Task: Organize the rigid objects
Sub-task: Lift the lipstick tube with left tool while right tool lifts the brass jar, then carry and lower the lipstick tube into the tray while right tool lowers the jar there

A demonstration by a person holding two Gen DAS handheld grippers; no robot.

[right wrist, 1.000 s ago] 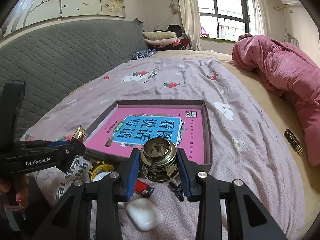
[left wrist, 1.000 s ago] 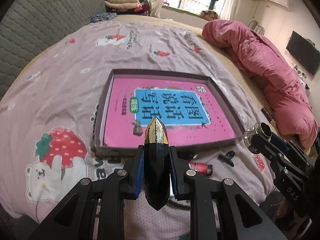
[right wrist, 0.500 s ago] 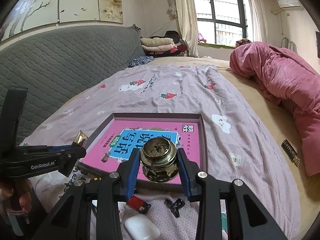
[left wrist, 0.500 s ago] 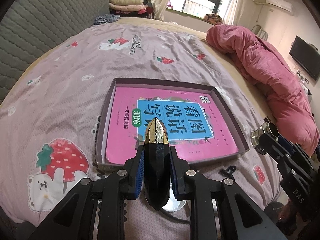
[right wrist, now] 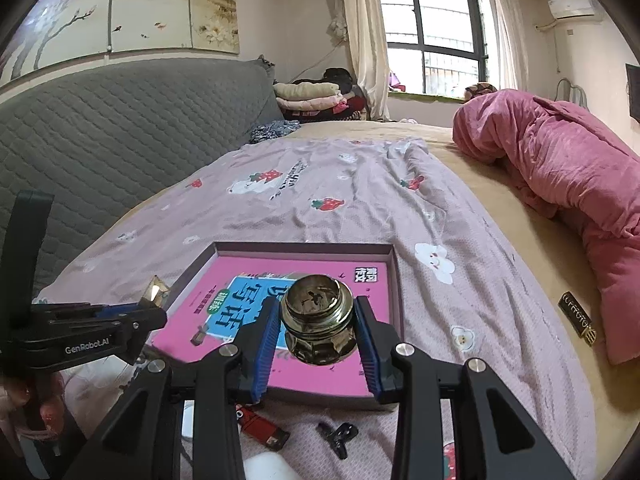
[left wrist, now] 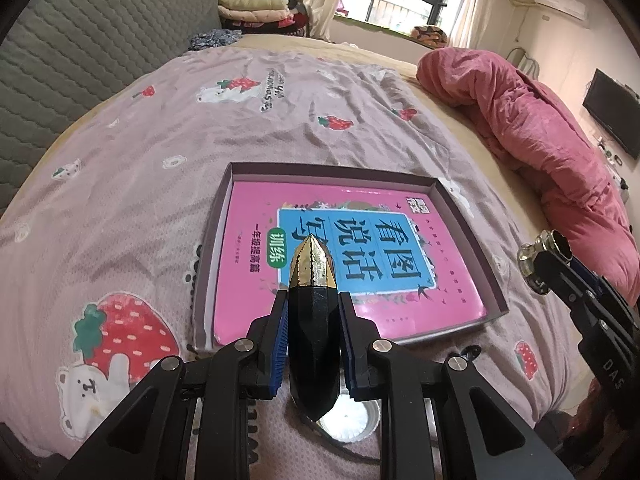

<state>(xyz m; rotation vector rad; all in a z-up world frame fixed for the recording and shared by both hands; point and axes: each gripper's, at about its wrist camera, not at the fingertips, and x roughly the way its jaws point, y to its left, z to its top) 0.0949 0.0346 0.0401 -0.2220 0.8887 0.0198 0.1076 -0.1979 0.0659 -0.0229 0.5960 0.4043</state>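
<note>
Both grippers are loaded, left gripper [left wrist: 313, 334] clamping the black-gold faceted piece [left wrist: 313, 312], right gripper [right wrist: 316, 340] pinching the brass jar [right wrist: 318, 322], with the tray [left wrist: 460, 216] straight ahead and below both.

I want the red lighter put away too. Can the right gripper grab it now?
Probably not yet. The right gripper has its jaws shut on the brass fitting, so nothing else fits. The red lighter lies uncovered on the bedsheet just below.

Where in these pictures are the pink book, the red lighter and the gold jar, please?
pink book [left wrist: 256, 280]: left wrist view, bare pink cover beside the title.
red lighter [right wrist: 262, 428]: right wrist view, middle of its red body.
gold jar [right wrist: 318, 322]: right wrist view, its threaded neck.
</note>
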